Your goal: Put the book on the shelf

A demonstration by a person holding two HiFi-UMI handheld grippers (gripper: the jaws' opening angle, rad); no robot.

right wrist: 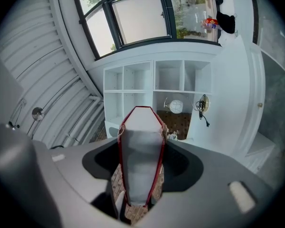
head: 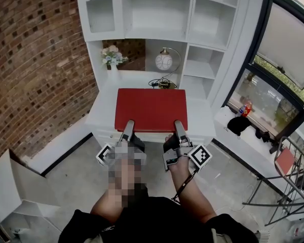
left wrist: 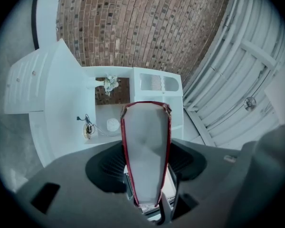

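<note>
A red book [head: 152, 109] lies flat in the air over the front of the white counter [head: 197, 116], cover up. My left gripper [head: 127, 126] is shut on its near edge at the left, my right gripper [head: 179, 126] on the same edge at the right. In the left gripper view the book's [left wrist: 145, 144] pale page edge, rimmed in red, stands between the jaws. The right gripper view shows the book's [right wrist: 141, 151] page edge clamped the same way. The white shelf unit [head: 157, 15] rises behind, its compartments bare.
A round lamp [head: 163, 61] with a cable and a vase of flowers [head: 112, 57] stand in the niche at the counter's back. A brick wall [head: 35, 59] is at the left, a window [head: 289, 44] and a metal rack [head: 289, 173] at the right. A white panel [head: 15, 186] leans lower left.
</note>
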